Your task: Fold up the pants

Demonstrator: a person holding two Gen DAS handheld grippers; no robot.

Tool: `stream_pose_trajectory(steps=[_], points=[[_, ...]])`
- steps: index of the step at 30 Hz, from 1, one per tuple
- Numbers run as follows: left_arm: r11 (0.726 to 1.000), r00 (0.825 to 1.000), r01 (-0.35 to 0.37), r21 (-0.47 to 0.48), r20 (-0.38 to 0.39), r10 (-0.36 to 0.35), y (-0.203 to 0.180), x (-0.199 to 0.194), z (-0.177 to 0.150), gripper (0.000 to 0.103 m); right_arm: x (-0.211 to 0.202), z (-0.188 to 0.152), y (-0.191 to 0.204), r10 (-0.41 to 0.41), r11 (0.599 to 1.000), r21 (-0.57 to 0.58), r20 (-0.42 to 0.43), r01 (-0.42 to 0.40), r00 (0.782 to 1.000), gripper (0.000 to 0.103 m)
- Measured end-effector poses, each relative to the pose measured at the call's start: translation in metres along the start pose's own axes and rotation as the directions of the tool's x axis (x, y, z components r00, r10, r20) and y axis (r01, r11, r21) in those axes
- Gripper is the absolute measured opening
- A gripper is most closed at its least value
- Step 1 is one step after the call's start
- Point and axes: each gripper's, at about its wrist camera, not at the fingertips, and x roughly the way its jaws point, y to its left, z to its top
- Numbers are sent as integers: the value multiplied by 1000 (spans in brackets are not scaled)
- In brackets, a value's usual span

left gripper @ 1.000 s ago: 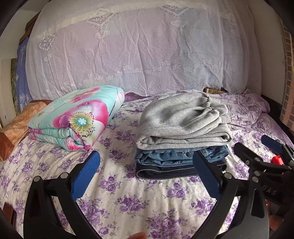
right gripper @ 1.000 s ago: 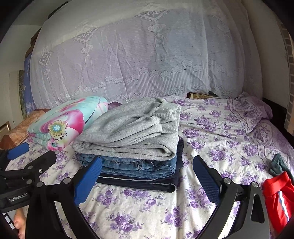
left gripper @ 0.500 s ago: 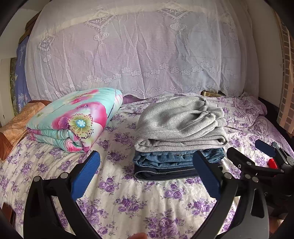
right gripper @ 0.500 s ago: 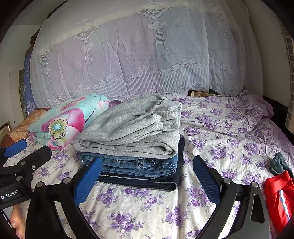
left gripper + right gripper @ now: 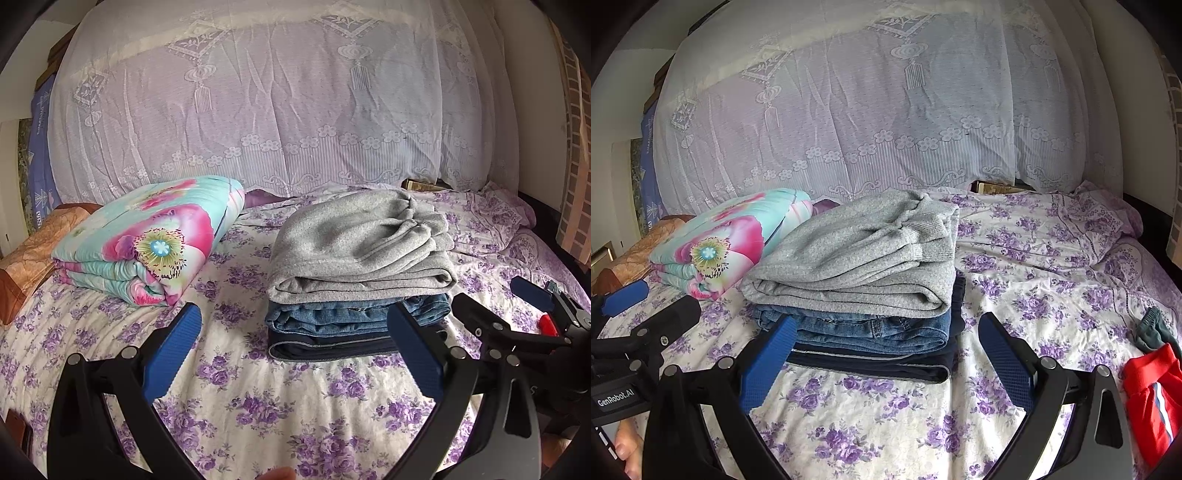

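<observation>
A stack of folded pants lies on the floral bed sheet (image 5: 258,398): grey sweatpants (image 5: 358,247) on top, blue jeans (image 5: 332,317) under them, dark navy pants (image 5: 332,345) at the bottom. The stack also shows in the right wrist view, with the grey sweatpants (image 5: 857,266) uppermost. My left gripper (image 5: 295,347) is open and empty, in front of the stack and a little left. My right gripper (image 5: 886,354) is open and empty, in front of the stack's right part. Each gripper shows at the edge of the other's view.
A folded floral quilt (image 5: 147,236) lies left of the stack. Red pants (image 5: 1152,398) and a dark green garment (image 5: 1152,328) lie at the right edge of the bed. A lace curtain (image 5: 280,110) hangs behind the bed. An orange pillow (image 5: 26,258) sits far left.
Both grippers have pulled back and tilted up slightly; the stack sits a little lower and farther in both views. Both stay open. The pants have not moved.
</observation>
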Motion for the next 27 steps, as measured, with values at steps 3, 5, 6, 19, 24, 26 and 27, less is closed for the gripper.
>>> stream_pose_trajectory(steps=[3,5,6,19,24,26,27], points=[[1000,1000,4,-1,-1,-4,0,0,0,98,1,0,1,3,1000,-5,-2,-3,1000,99],[1000,1000,3,1,-1,-3,-1,0,0,98,1,0,1,3,1000,-6,-4,-3,1000,99],[1000,1000,3,1,-1,-3,-1,0,0,98,2,0,1,5,1000,-8,-6,-5,1000,99],[1000,1000,4,8,-3,-4,-3,0,-2,98,1,0,2,4,1000,-8,-6,-4,1000,99],[1000,1000,6,10,-3,-6,-3,0,-2,98,2,-1,0,8,1000,-6,-8,-8,1000,99],[1000,1000,5,11,-2,-5,-3,-1,-2,98,2,-1,1,8,1000,-6,-7,-8,1000,99],[1000,1000,7,12,-2,-7,-3,0,-2,98,3,-1,1,8,1000,-6,-7,-8,1000,99]])
